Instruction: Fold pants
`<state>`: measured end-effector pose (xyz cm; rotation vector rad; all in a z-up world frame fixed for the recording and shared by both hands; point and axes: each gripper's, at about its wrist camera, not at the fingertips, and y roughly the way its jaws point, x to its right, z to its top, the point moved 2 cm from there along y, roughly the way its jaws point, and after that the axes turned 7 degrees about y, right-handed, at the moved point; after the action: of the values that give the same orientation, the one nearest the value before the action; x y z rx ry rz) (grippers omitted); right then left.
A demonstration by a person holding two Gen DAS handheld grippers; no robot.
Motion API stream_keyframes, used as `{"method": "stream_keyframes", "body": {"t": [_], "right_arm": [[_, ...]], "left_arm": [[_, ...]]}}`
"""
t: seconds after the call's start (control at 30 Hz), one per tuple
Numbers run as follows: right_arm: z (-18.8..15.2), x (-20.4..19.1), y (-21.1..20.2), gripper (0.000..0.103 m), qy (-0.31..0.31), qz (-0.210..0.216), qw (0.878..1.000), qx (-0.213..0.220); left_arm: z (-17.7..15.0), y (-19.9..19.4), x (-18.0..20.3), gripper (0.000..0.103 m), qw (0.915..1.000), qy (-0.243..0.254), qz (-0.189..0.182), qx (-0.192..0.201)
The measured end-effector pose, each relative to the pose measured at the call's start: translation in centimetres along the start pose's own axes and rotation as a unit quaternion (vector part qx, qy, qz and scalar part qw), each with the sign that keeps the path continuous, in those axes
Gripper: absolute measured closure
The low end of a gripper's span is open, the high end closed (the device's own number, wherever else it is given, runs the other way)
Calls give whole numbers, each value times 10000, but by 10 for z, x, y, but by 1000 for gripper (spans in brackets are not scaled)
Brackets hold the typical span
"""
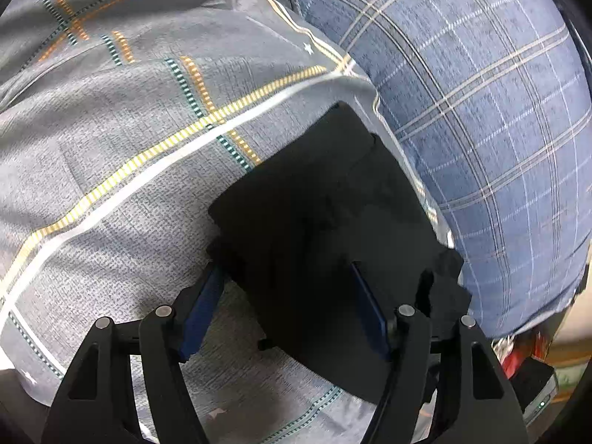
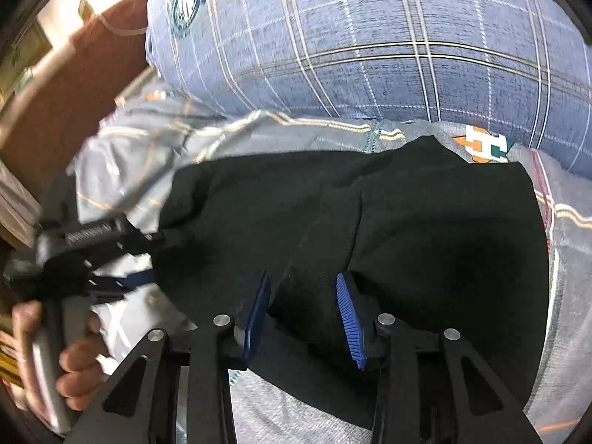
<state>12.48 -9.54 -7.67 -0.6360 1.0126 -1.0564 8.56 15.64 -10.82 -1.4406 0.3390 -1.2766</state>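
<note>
Black pants (image 1: 314, 203) lie folded into a thick block on a grey patterned bedsheet (image 1: 111, 129). My left gripper (image 1: 286, 270) stands open at the block's near end, one blue pad on each side of the cloth, and neither pad visibly presses it. In the right wrist view the pants (image 2: 407, 222) spread wide and flat. My right gripper (image 2: 302, 277) hovers open over their near edge, with a crease of cloth below the gap. That view also shows the left gripper (image 2: 151, 257) at the pants' left edge, held by a hand (image 2: 74, 355).
A blue plaid pillow (image 1: 481, 111) (image 2: 370, 37) lies right behind the pants. The bed's brown side (image 2: 74, 92) shows at the left in the right wrist view. Small clutter (image 1: 525, 355) sits off the bed's edge at the lower right.
</note>
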Motion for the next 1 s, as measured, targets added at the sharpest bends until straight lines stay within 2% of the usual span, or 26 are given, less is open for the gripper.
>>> {"method": "stream_keyframes", "body": {"t": [0.1, 0.17, 0.2, 0.23, 0.3, 0.33, 0.47, 0.53, 0.6, 0.63, 0.67, 0.77, 0.87, 0.93, 1.0], "right_arm": [[1, 8, 5, 62, 213, 111, 9996, -174], [-1, 10, 9, 62, 261, 160, 9992, -272], [-1, 11, 8, 62, 282, 177, 9991, -280], [-2, 11, 5, 62, 312, 229, 9989, -261], [-2, 13, -6, 62, 408, 479, 9979, -177], [0, 13, -10, 62, 439, 586, 9973, -104], [6, 13, -23, 62, 563, 1054, 9928, 116], [8, 13, -18, 62, 587, 922, 9940, 65], [5, 12, -1, 73, 585, 856, 9944, -226], [2, 11, 7, 83, 565, 744, 9950, -353], [-1, 9, 16, 86, 489, 587, 9958, -509], [-3, 4, 13, 86, 353, 620, 9962, -494], [5, 8, -11, 83, 383, 731, 9964, -214], [9, 18, -28, 82, 479, 705, 9964, -22], [13, 33, -43, 76, 694, 687, 9952, 81]], "left_arm": [[3, 3, -1, 35, 10000, -33, 53, 46], [3, 1, -2, 50, 9995, 12, 259, 155], [3, 1, -1, 63, 9989, 104, 413, 191], [3, 1, 2, 73, 9984, 232, 459, 221], [4, -4, 6, 86, 9971, 448, 538, 300], [4, -7, 9, 90, 9967, 514, 533, 330], [4, -22, 22, 93, 9941, 770, 512, 565], [2, -30, 32, 94, 9901, 1050, 566, 743], [0, -39, 44, 94, 9852, 1315, 553, 947], [-1, -44, 50, 94, 9825, 1457, 484, 1055], [-2, -48, 55, 94, 9803, 1559, 404, 1144], [-9, -64, 72, 94, 9714, 1881, 219, 1430], [-14, -72, 92, 94, 9619, 2169, 104, 1658], [-22, -76, 108, 94, 9532, 2450, 96, 1769], [-30, -79, 122, 94, 9459, 2659, 40, 1859]]}}
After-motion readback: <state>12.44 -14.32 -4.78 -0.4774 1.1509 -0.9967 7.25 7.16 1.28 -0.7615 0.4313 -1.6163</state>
